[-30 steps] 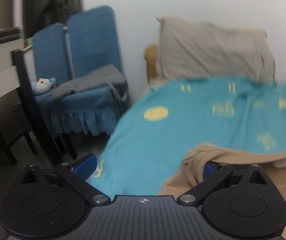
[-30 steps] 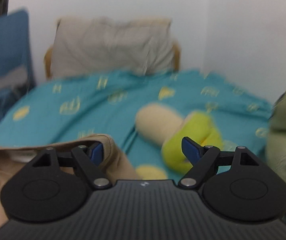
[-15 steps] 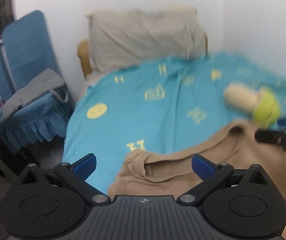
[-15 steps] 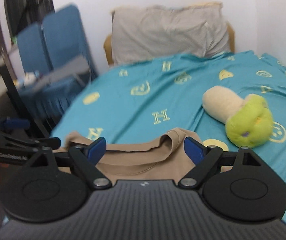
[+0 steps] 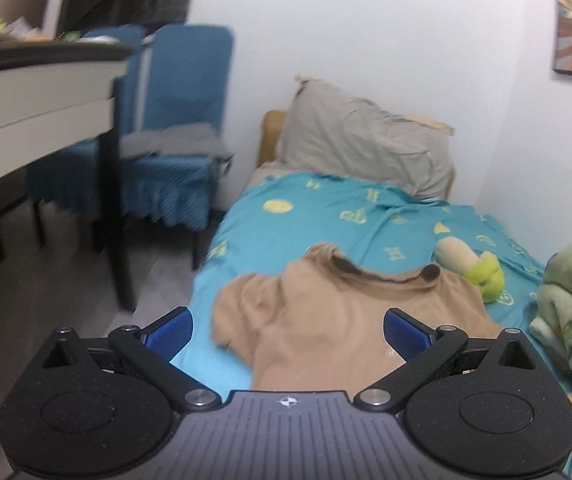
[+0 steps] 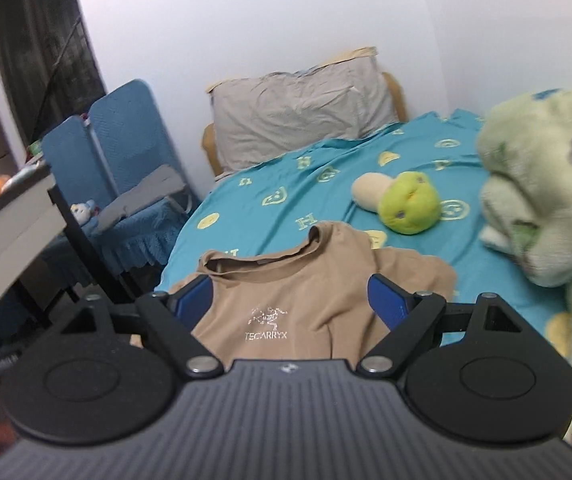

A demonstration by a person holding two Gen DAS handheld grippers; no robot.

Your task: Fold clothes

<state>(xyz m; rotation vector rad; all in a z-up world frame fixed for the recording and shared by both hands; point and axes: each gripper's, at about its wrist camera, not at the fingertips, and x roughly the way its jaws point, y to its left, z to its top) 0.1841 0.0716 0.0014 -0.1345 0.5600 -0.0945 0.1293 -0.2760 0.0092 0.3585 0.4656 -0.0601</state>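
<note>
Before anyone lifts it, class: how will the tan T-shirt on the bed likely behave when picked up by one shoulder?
The tan T-shirt looks thin and rumpled, so it will probably drape limply. Its collar already curls, suggesting little stiffness. Likely light; pushing should bunch it.

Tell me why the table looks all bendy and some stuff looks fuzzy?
Left wrist view: the fisheye lens bends the table edge into a curve, and the tan shirt looks smeared. Right wrist view: the shirt's white logo is sharp, but the big green plush is blurry at the frame's edge.
</note>
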